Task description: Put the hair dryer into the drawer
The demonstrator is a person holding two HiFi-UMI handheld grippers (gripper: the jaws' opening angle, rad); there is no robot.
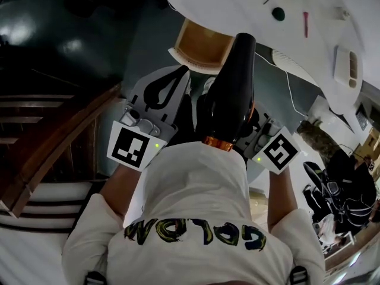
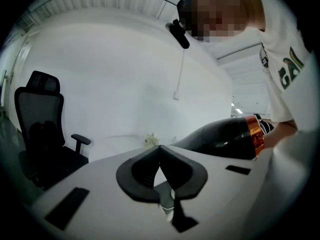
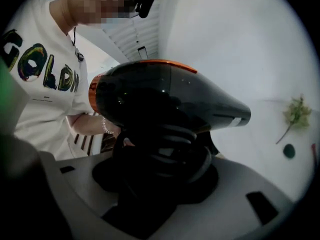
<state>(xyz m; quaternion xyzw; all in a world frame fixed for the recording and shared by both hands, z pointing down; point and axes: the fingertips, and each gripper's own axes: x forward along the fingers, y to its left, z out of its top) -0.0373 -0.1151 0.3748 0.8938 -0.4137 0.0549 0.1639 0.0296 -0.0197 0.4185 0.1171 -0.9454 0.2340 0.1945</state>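
Head view looks down — all views share the hair dryer (image 1: 234, 94).

The left gripper (image 1: 172, 85), at the centre of the head view, is held with its jaws brought together, tips touching, nothing between them. The right gripper (image 3: 162, 151) is clamped on the handle of the hair dryer (image 3: 165, 99). The left forearm (image 1: 122, 189) and right forearm (image 1: 280, 196) are extended side by side from the lower frame.
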